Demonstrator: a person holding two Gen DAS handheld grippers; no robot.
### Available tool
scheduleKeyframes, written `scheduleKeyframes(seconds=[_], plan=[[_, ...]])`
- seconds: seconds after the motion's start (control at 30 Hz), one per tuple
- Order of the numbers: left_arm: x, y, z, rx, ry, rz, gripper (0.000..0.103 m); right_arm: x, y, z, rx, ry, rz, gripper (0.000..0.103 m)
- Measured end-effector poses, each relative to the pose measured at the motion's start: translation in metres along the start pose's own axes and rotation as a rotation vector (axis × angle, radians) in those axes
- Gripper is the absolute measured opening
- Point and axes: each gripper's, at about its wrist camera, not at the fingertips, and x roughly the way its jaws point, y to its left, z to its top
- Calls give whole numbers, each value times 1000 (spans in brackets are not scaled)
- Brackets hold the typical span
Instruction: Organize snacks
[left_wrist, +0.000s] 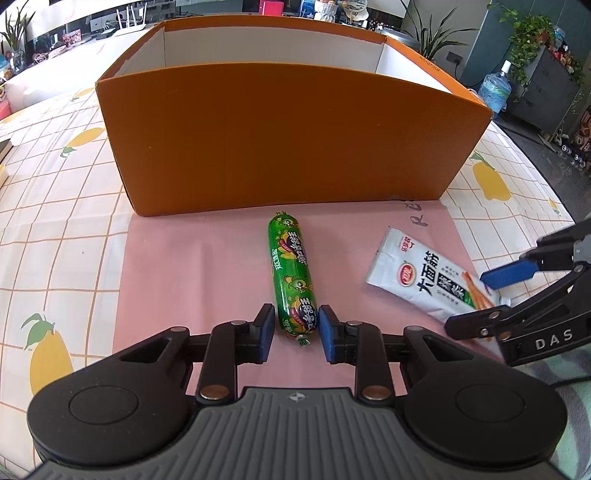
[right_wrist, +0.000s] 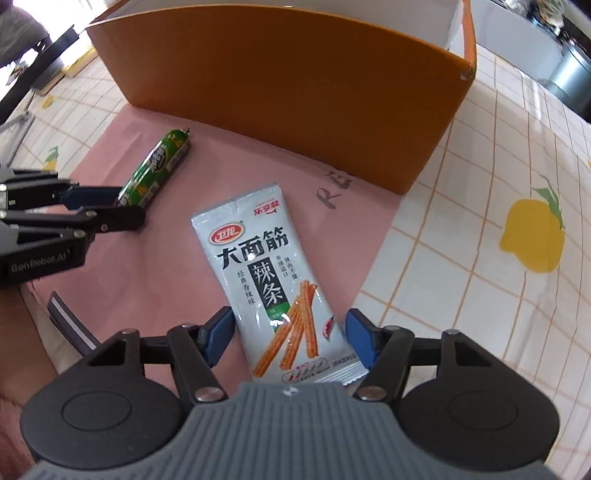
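Note:
A green sausage stick (left_wrist: 291, 266) lies on a pink mat (left_wrist: 192, 266) in front of an orange box (left_wrist: 277, 140), pointing at it. My left gripper (left_wrist: 296, 332) is shut on the sausage's near end, blue pads against both sides; from the right wrist view it (right_wrist: 129, 205) reaches in from the left over the sausage (right_wrist: 162, 162). To the right lies a white spicy-strip packet (left_wrist: 417, 273), flat on the mat. My right gripper (right_wrist: 290, 334) straddles the lower part of the packet (right_wrist: 258, 258), jaws open, pads close beside its edges; the packet looks uncrumpled. The right gripper (left_wrist: 467, 301) also shows in the left wrist view.
The open-topped orange box (right_wrist: 295, 92) has a white inside; its contents are hidden. A checked lemon-print tablecloth (right_wrist: 480, 258) covers the table around the pink mat (right_wrist: 147, 258). A water bottle (left_wrist: 495, 90) and plants stand beyond the table's right edge. A pink sleeve (right_wrist: 11, 424) is at lower left.

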Motion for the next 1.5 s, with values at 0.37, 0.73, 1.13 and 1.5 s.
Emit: scheduleKeyframes(seconds=[0.37,0.73,1.13,1.5], plan=[[-2,3,-2,12,-6,-26,32,-8,35,-36,265,-212,31,65],[0,15,2,-64,-36,-72,43,-8,60,-32,101,-342,-143,75],[11,2,9,-1,-94,-7,37,5,47,-23,201,-312,-127,63],[10,2,5,18,-123,3,25,8,60,-23,139,-331,-160,47]])
